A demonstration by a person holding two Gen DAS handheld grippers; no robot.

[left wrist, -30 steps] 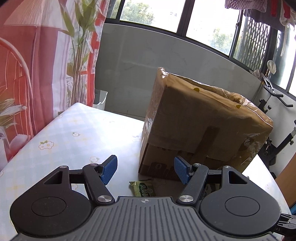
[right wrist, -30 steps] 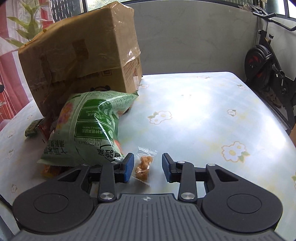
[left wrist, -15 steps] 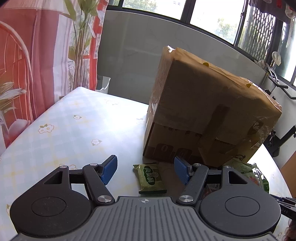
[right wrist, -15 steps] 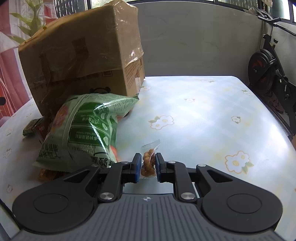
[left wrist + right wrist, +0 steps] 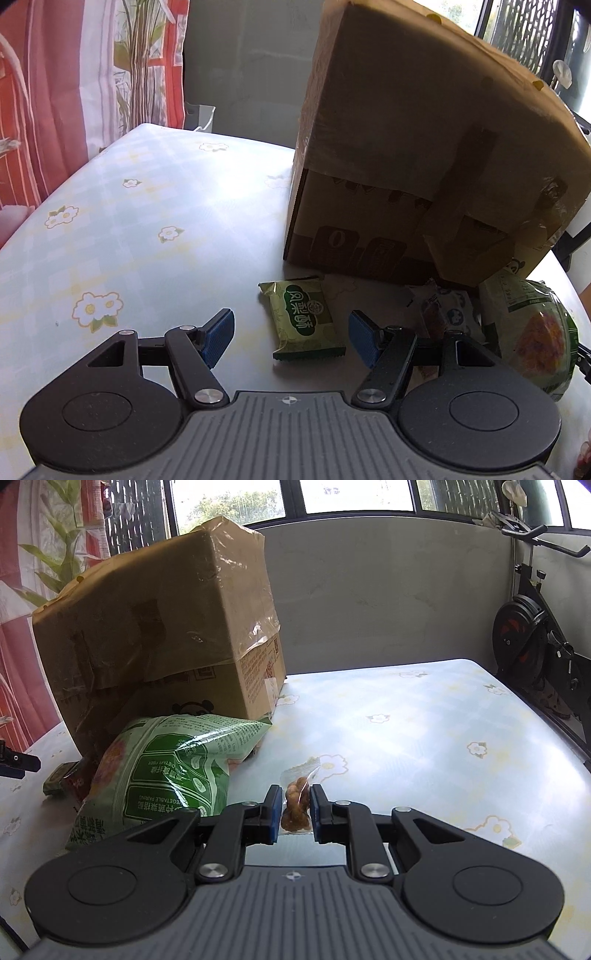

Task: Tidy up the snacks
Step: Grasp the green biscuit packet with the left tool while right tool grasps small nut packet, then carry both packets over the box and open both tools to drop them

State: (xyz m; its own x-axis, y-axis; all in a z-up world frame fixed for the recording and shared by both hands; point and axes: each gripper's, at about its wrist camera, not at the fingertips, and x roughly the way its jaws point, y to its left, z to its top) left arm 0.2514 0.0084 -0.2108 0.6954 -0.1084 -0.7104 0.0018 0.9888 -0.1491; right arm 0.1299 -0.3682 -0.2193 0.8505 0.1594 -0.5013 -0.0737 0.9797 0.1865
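Note:
My right gripper [image 5: 293,806] is shut on a small clear packet of brown nuts [image 5: 296,804], held just above the table. A big green snack bag [image 5: 162,771] lies to its left against a tall cardboard box [image 5: 166,627]. My left gripper [image 5: 291,338] is open, its blue pads either side of a small green pastry packet [image 5: 304,317] that lies flat on the table. To its right lie a small white-and-red packet [image 5: 443,310] and the green bag [image 5: 532,325], in front of the box [image 5: 424,147].
The table [image 5: 424,731] has a pale flowered cloth. An exercise bike [image 5: 532,638] stands past its right edge. Red curtains [image 5: 48,92] hang beyond the left edge. A grey wall runs behind the table.
My right gripper closed on the nut packet and lifted it slightly. My left gripper moved forward and down, bringing the green pastry packet between its open pads.

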